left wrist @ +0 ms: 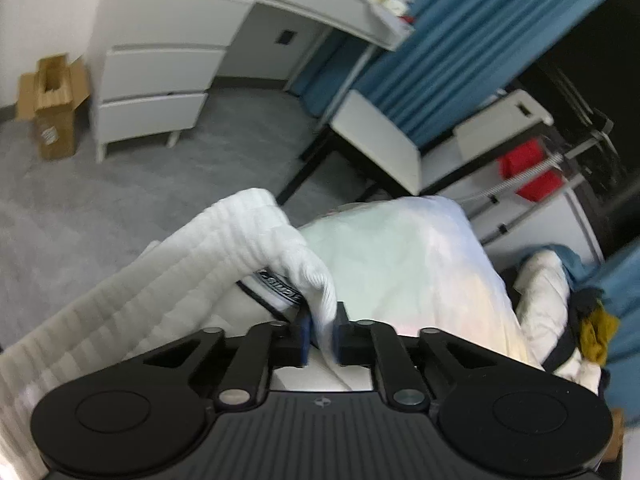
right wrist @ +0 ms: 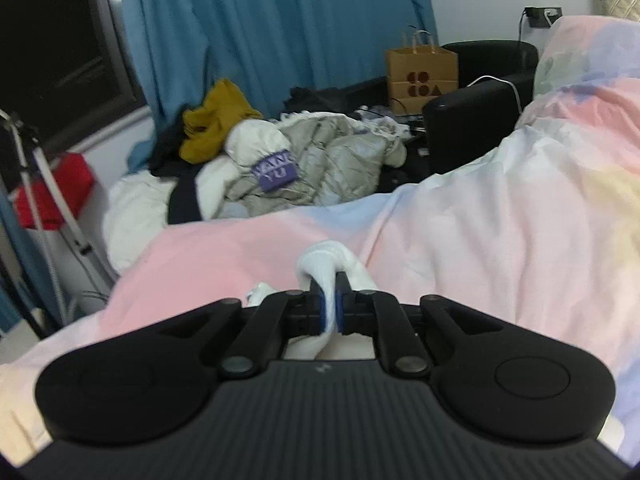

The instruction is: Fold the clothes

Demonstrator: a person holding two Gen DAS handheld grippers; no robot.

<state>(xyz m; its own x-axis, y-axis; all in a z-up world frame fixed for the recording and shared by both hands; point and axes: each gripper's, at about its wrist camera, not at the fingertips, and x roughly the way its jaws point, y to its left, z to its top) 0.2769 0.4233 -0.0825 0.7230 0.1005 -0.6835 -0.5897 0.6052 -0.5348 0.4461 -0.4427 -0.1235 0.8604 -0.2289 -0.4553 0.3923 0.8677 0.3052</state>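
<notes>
Both grippers (left wrist: 322,330) (right wrist: 330,312) pinch a white garment (left wrist: 240,236) over pastel bedding (right wrist: 480,220), near blue curtains (right wrist: 260,20).

White ribbed garment (left wrist: 208,248), black-lettered waistband showing, bunched and draped over pastel duvet (right wrist: 460,220), edge pinched.

Both views are evenly, softly lit from overhead indoor light, with no hard shadows. The window (right wrist: 60,60) left of the blue curtain (right wrist: 260,40) is black, giving no daylight, only a small white glare spot on its frame. Below the curtain the pastel duvet (right wrist: 480,220) looks washed out, nearly blown white in the left wrist view. Motion blur smears the drawer unit (left wrist: 156,92) and the clothes pile (right wrist: 280,160). Fisheye bending curves straight edges, and dark vignette fills the corners
</notes>
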